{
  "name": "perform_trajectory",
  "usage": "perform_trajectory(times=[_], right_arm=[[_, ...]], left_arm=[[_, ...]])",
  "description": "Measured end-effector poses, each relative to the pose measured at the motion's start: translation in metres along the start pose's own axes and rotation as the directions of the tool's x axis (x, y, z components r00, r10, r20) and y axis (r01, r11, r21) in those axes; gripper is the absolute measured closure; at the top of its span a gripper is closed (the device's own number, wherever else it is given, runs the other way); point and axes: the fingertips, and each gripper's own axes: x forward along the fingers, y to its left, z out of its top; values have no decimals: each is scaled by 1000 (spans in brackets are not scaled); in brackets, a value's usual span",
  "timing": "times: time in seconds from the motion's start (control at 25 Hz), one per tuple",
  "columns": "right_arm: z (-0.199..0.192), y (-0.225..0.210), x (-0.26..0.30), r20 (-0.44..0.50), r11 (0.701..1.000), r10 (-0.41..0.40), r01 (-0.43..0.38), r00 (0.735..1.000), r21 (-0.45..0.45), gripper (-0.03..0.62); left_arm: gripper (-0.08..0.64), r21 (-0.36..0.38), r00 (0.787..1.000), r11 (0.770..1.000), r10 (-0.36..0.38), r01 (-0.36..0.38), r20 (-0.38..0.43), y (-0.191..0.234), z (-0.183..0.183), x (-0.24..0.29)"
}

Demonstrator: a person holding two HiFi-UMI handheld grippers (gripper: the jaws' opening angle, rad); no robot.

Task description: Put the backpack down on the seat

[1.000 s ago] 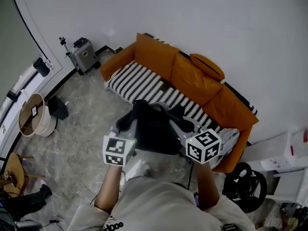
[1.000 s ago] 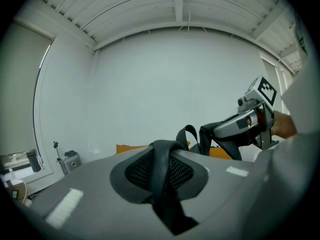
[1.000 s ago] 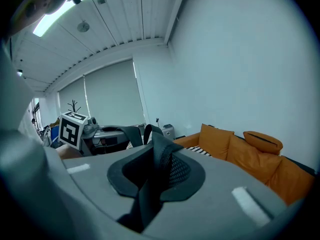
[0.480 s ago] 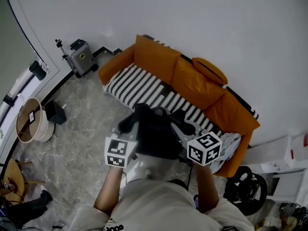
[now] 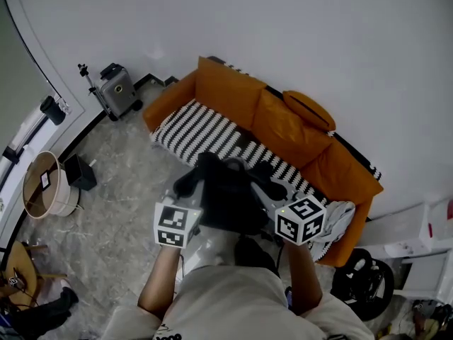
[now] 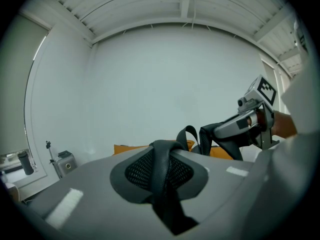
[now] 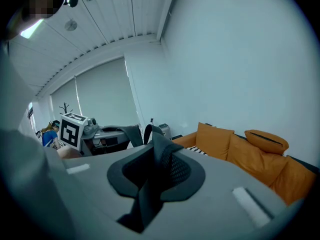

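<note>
A black backpack (image 5: 230, 200) hangs in front of me, between my two grippers, over the floor just before the sofa. My left gripper (image 5: 190, 193) is shut on one black mesh shoulder strap (image 6: 161, 174). The other strap (image 7: 156, 176) is pinched in my right gripper (image 5: 272, 193). The seat is an orange sofa (image 5: 283, 122) with a black-and-white striped seat cover (image 5: 205, 129), lying beyond the bag. The bag's lower part overlaps the seat's front edge in the head view; whether it touches is unclear.
A grey suitcase (image 5: 117, 91) stands left of the sofa by the wall. A round basket (image 5: 44, 186) and a small black box (image 5: 79, 172) sit on the marble floor at left. Grey cloth (image 5: 340, 214) lies on the sofa's right end, near a black wheeled object (image 5: 364, 282).
Both grippers keep the same hold on the straps and the bag hangs as before. The view has drifted slightly, and the person's feet have shifted under the bag.
</note>
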Motion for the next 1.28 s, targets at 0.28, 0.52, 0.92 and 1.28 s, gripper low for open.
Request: perform_trajectory(times=[0.28,0.52,0.92,1.28], right_arm=[[21,-28,24,23,999,25,-24,999,-21,545],[40,-64,54,16,998,53,-53,998,-19,546],[69,-127,97,-6,997,80,-81,997,-4,545],[81,-186,133,-31,996,90,-89,995,27,546]], left_arm=[[506,5,1000,1000,23,-23,10,18,9,31],[506,-8,999,999,43,-43,-2,36,15,72],[506,-20,997,998,59,-60,-56,60,24,148],[506,-39,994,998,54,-58,-98,77,22,218]])
